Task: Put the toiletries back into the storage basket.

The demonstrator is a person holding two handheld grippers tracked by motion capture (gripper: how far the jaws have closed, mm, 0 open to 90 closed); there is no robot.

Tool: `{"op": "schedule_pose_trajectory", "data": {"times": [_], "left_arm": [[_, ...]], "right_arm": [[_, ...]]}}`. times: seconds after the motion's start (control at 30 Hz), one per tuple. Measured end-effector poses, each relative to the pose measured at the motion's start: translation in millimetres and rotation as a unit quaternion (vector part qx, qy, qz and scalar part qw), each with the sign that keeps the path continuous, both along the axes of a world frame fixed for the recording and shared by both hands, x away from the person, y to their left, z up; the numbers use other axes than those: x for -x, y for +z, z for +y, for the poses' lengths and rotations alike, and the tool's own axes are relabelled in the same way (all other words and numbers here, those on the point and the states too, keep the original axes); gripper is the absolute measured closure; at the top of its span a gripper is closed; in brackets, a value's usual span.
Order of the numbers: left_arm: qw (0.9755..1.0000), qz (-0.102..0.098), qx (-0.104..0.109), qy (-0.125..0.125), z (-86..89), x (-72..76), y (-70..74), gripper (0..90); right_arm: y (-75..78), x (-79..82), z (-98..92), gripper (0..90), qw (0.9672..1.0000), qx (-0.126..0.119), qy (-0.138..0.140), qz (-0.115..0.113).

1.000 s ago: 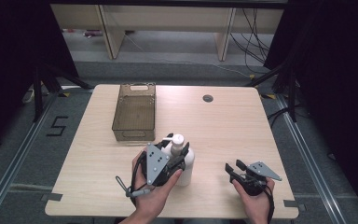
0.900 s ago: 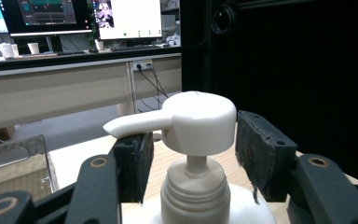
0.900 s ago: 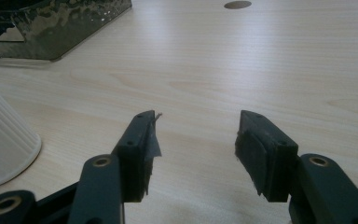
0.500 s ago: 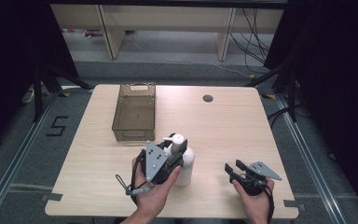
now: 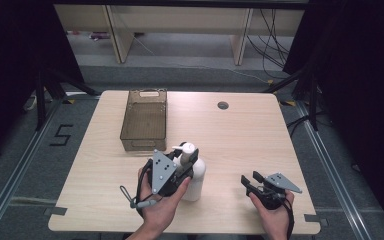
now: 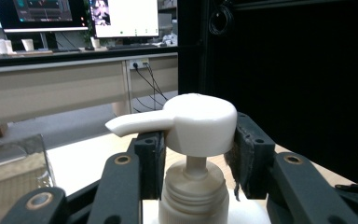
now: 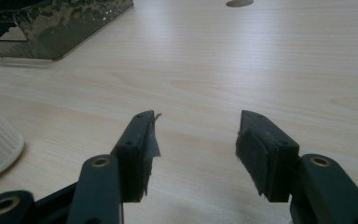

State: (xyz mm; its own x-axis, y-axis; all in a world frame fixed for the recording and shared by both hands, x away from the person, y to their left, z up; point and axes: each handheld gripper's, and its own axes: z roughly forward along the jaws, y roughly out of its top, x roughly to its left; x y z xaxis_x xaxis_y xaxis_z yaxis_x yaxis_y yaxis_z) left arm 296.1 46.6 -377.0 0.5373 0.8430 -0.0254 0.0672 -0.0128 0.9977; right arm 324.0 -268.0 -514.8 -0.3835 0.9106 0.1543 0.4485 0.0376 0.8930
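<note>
Fingers (image 6: 151, 154) of the left gripper (image 6: 193, 161) press from both sides against the white pump head (image 6: 186, 122) of a white pump bottle (image 5: 194, 172), whose spout points toward the left of the left gripper view. In the high view the bottle stands upright on the counter (image 5: 240, 135), low and just left of centre in the frame, with the left gripper (image 5: 172, 170) wrapped about its top and the person's left hand (image 5: 160, 205) coming in from the bottom edge.

At the lower right of the high view, the right hand (image 5: 275, 215) holds the right gripper (image 5: 252, 182) low over the wood, well apart from the bottle. Its fingers (image 7: 142, 149) stand parted with bare wood between them, gripping nothing; the bottle's ribbed white side shows at the left edge of the right gripper view.

Beyond the bottle, toward the upper left of the counter, sits a smoky translucent plastic bin (image 5: 145, 120). A small round grommet hole (image 5: 223, 105) lies near the far edge, right of centre.
</note>
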Motion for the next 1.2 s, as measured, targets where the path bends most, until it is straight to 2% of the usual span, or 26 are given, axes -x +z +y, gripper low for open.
{"op": "schedule_pose_trajectory", "data": {"times": [0.07, 0.1, 0.2, 0.33, 0.37, 0.4, 0.43, 0.53, 0.57, 0.6, 0.67, 0.97, 1.07, 1.2], "left_arm": [[1.0000, -0.003, -0.001, 0.001, 1.3, 0.0, 1.6, 59.2], [0.9999, -0.013, -0.006, 0.005, 4.8, -1.3, 5.0, 59.2], [1.0000, -0.006, 0.001, 0.005, 6.9, -1.1, 6.9, 59.2], [0.9998, -0.013, 0.000, 0.013, 13.4, -2.7, 11.6, 59.2], [0.9996, -0.017, 0.000, 0.020, 16.6, -3.6, 14.3, 59.2], [0.9996, -0.017, 0.000, 0.020, 16.6, -3.6, 14.3, 59.2], [0.9994, -0.023, 0.000, 0.028, 20.2, -5.3, 17.4, 59.2], [0.9991, -0.025, 0.001, 0.034, 23.4, -6.8, 20.0, 59.2], [0.9986, -0.031, -0.002, 0.042, 26.9, -8.2, 21.9, 59.2], [0.9986, -0.031, -0.002, 0.042, 26.9, -8.2, 21.9, 59.2], [0.9976, -0.037, -0.006, 0.058, 32.4, -10.7, 23.5, 59.2], [0.9949, -0.042, -0.004, 0.091, 50.5, -20.7, 30.0, 59.2], [0.9926, -0.047, -0.010, 0.111, 59.1, -24.8, 32.6, 59.2], [0.9910, -0.049, -0.010, 0.125, 65.3, -28.7, 33.5, 59.2]], "right_arm": [[0.0, 0.0, 0.1, 47.3, 1.0000, 0.000, 0.000, 0.000], [0.1, 0.2, 0.0, 47.3, 1.0000, 0.003, -0.002, -0.001], [0.1, 0.1, 0.0, 47.3, 1.0000, 0.002, -0.002, -0.001], [0.9, 0.9, 0.3, 47.3, 1.0000, 0.002, 0.000, 0.007], [1.3, 2.8, 3.1, 47.3, 0.9996, -0.014, -0.007, 0.024], [1.3, 2.8, 3.1, 47.3, 0.9996, -0.014, -0.007, 0.024], [0.6, 0.5, 0.3, 47.4, 1.0000, 0.000, 0.000, 0.004], [0.7, 0.5, 0.3, 47.3, 1.0000, 0.000, 0.000, 0.005], [1.6, 3.1, 3.3, 47.3, 0.9995, -0.016, -0.007, 0.025], [1.6, 3.1, 3.3, 47.3, 0.9995, -0.016, -0.007, 0.025], [1.3, 3.0, 3.3, 47.4, 0.9996, -0.014, -0.007, 0.024], [1.3, 2.9, 3.5, 47.4, 0.9996, -0.014, -0.008, 0.025], [1.3, 3.0, 3.5, 47.4, 0.9996, -0.014, -0.008, 0.024], [1.4, 3.2, 3.6, 47.4, 0.9996, -0.015, -0.008, 0.024]]}}
